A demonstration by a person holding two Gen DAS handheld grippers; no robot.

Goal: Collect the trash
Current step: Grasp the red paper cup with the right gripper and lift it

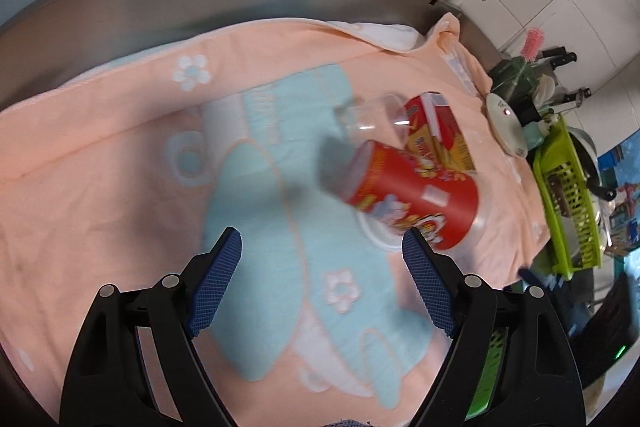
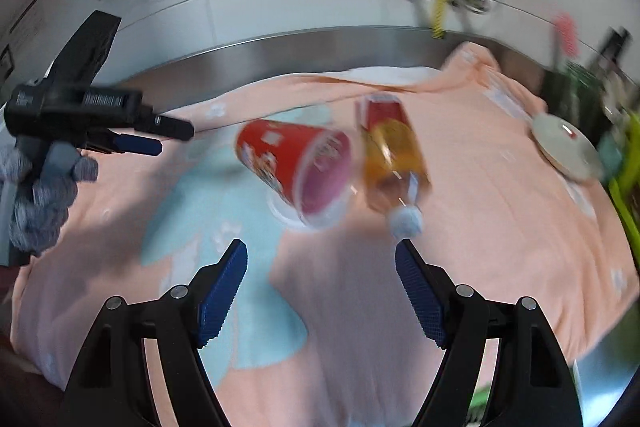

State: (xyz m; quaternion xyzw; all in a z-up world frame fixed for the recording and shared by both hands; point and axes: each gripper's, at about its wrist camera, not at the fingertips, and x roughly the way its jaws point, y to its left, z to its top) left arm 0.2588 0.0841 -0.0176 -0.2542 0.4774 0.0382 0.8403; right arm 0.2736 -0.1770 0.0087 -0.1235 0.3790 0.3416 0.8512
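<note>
Both claws, left claw and right claw, gape wide and empty above the peach towel on the table, where a red paper cup lies tipped beside a clear plastic bottle, so reaching seems underway and closing on one piece comes next.

Trash on the peach towel

A red printed cup lies on its side, and just beside it at 1 o'clock lies a clear bottle with a red-yellow label, also toppled.
</note>
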